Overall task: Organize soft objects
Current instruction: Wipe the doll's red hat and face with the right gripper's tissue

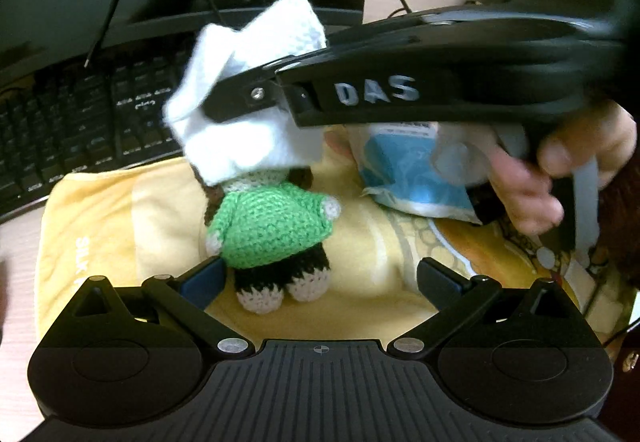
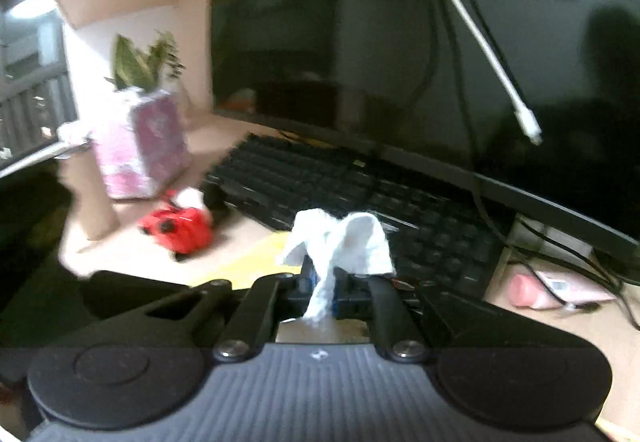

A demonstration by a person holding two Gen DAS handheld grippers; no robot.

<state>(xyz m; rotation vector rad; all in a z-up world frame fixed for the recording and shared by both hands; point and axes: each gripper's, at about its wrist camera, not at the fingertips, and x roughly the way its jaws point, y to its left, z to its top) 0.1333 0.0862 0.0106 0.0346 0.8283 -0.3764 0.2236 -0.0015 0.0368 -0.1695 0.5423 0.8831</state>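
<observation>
The right tool (image 2: 326,288) is clamped tight on a white cloth (image 2: 340,242), which bunches up above its closed fingers and hangs in the air over the yellow towel (image 1: 132,210) and keyboard (image 2: 320,182). A hand (image 1: 560,178) grips this tool's handle. The left tool (image 1: 320,278) stands wide open and holds nothing; a crocheted doll (image 1: 268,234) in a green top lies on the towel between its fingers, close to the left one. A blue-and-white packet (image 1: 412,170) rests just beyond. A dark monitor (image 2: 400,42) stands behind the keyboard on the worktop (image 2: 132,242).
</observation>
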